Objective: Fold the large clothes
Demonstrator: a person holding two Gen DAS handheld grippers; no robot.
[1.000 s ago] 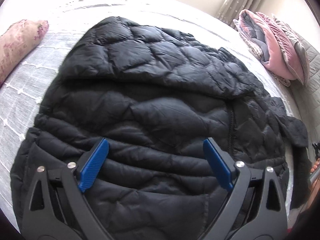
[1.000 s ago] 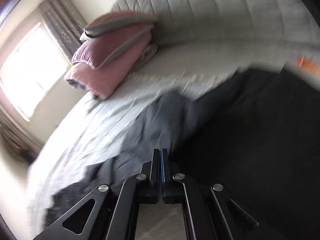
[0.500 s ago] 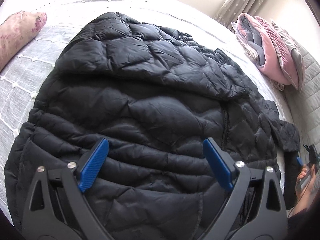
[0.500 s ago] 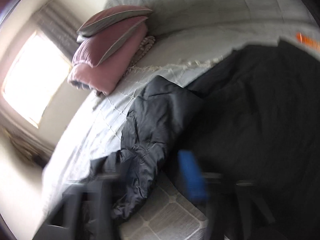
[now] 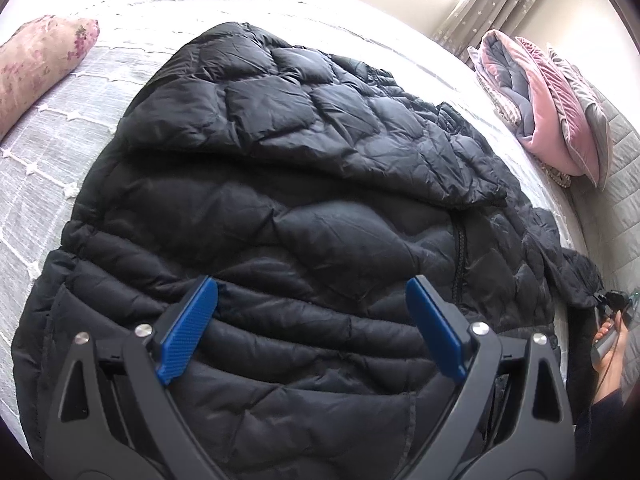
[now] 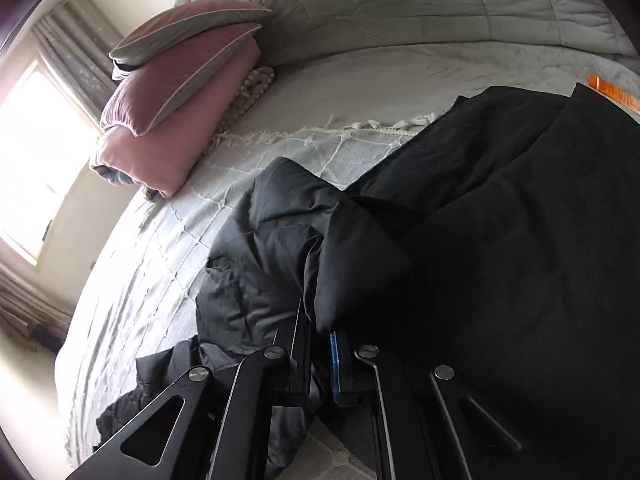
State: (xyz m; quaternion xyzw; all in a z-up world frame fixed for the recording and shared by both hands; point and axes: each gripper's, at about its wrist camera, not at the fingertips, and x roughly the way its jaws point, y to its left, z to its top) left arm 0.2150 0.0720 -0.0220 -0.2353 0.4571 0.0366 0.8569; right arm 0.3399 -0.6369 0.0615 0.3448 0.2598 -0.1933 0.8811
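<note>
Jacket [image 5: 304, 208] spread on bed [image 5: 36, 176], 1 sleeve folded in; right hand-held gripper [image 6: 320, 344] pinching other sleeve [image 6: 272, 256], left hand-held gripper [image 5: 312, 316] wide, empty

Each claw [image 5: 312, 322] is black with blue ribbed pads [image 5: 188, 328] and silver screws; the person's sleeve [image 5: 604, 412] is dark.

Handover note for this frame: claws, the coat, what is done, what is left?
Left claw: open, above the black puffer coat, holding nothing.
Right claw: shut on the coat's sleeve at its right edge.
Coat lies spread on the bed; far sleeve already folded across the body.
Left: bring the gripped sleeve over the body, then likely fold the coat in half.
</note>
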